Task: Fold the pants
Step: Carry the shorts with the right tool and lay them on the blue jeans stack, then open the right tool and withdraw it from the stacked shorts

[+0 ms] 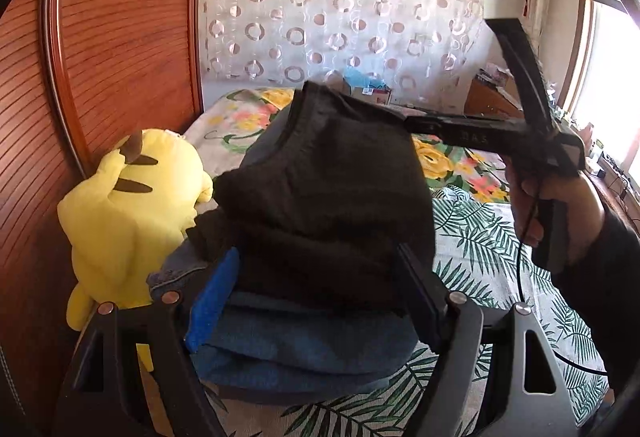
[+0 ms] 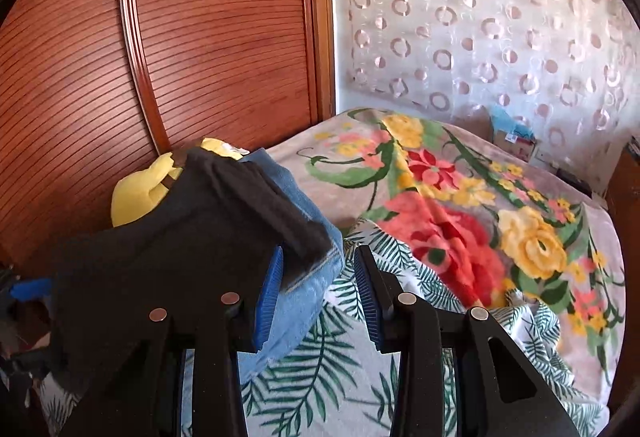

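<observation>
The folded pants [image 1: 320, 189] are a thick bundle, dark fleece lining outside and blue denim [image 1: 288, 349] underneath. In the left wrist view my left gripper [image 1: 316, 301] is closed around this bundle, blue pads on both sides of it. The right gripper [image 1: 440, 125] reaches in from the right, its tip at the bundle's upper right edge. In the right wrist view the right gripper [image 2: 318, 297] has its jaws apart, and the pants [image 2: 192, 237] drape over its left finger; the denim corner [image 2: 316, 277] lies between the pads.
A yellow plush toy [image 1: 124, 213] sits left of the pants against a wooden wardrobe door [image 1: 120, 37]. The bed carries a leaf-print sheet [image 1: 488, 245] and a floral blanket [image 2: 460, 221]. A curtain with rings [image 2: 480, 29] hangs behind. A desk [image 1: 496, 101] stands at right.
</observation>
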A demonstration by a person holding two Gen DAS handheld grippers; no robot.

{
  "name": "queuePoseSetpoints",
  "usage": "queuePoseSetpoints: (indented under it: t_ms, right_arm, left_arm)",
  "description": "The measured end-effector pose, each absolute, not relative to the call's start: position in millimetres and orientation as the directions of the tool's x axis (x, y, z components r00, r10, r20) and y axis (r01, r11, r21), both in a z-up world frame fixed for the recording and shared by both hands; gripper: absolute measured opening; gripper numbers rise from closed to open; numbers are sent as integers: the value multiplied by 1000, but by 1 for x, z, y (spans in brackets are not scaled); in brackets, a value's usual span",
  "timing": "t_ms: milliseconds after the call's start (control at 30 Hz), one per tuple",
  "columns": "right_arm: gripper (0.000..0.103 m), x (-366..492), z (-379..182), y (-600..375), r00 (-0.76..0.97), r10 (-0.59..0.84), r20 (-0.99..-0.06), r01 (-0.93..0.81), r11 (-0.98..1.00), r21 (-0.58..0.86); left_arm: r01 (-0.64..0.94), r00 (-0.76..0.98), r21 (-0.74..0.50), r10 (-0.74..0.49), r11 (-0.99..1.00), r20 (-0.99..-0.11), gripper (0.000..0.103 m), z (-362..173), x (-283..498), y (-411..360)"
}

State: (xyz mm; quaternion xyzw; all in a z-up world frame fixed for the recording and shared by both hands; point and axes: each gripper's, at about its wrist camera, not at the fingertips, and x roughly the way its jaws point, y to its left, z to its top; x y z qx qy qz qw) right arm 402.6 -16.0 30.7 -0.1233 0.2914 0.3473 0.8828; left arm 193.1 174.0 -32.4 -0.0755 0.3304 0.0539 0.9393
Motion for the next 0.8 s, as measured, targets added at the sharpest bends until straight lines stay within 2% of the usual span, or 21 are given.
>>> queuePoseSetpoints:
  t_ms: [800]
  right_arm:
    - [39,240,56,-110,655,586,-477,-665,747,4]
  left_arm:
    - [-100,832,-41,61,994,-551,81,7,142,141]
